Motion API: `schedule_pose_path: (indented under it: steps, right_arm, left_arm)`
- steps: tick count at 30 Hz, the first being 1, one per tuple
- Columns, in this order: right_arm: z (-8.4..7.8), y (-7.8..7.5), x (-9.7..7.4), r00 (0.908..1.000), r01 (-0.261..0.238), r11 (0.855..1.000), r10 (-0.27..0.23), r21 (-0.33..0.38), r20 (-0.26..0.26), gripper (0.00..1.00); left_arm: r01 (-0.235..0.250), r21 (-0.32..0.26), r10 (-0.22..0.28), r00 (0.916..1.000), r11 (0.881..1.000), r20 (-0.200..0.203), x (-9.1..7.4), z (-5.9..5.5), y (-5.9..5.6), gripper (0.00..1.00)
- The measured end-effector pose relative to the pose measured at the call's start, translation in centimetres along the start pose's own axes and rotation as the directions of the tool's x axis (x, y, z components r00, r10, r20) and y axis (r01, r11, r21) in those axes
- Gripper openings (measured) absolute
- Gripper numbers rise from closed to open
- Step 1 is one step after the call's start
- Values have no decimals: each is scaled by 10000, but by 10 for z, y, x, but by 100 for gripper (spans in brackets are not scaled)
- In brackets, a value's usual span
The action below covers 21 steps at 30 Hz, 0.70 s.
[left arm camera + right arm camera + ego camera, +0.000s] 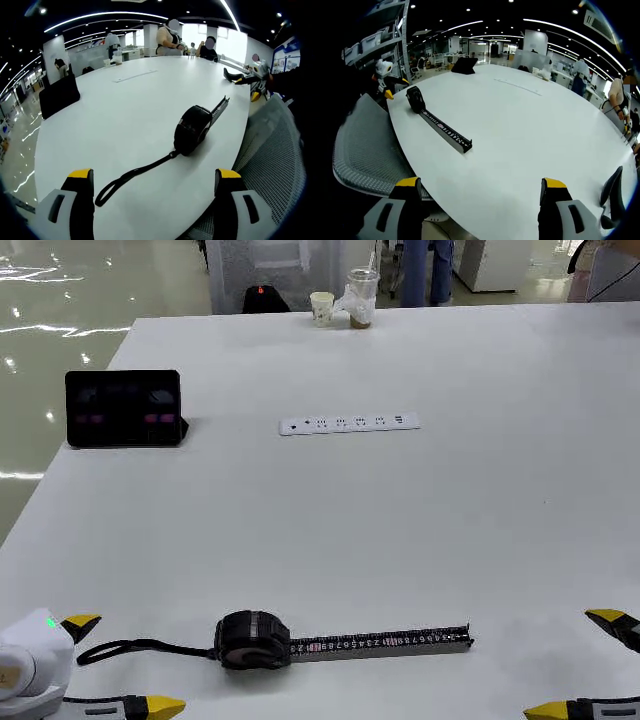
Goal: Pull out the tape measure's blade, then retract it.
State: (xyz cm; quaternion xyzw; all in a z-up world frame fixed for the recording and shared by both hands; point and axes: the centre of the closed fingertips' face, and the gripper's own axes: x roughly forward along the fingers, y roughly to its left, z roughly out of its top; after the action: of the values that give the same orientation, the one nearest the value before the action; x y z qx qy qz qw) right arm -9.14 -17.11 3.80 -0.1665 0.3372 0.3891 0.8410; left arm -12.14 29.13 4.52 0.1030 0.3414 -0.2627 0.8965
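Grippers wait at the near edge of the white table [400,520], both spread wide and holding nothing. The left gripper [120,663] points at the tape measure [252,640], with the loop of its black strap [130,648] just ahead of the jaws, untouched. The right gripper [578,662] sits apart from the blade [380,642], which lies drawn out flat on the table toward it.

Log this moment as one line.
tape measure: on table, blade extended | left gripper: open, empty | right gripper: open, empty
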Motion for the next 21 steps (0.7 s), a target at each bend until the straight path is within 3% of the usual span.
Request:
schedule_pose_path:
  steps: [5, 13, 21]
  right_arm:
    - [0, 2, -3, 10000, -18, 10000, 18, -36, -19, 99]
    - [0, 4, -4, 9999, -75, 10000, 76, 36, -92, 99]
    - [-3, 5, -4, 9997, -176, 9998, 177, 52, -192, 99]
  left_arm:
    - [118, -159, -117, 9999, 9998, 29, -5, -1, -3, 99]
    - [-12, -154, 9, 9999, 9999, -154, -8, -8, 1, 99]
    - [64, -420, -68, 9999, 9991, -103, -5, -4, -6, 99]
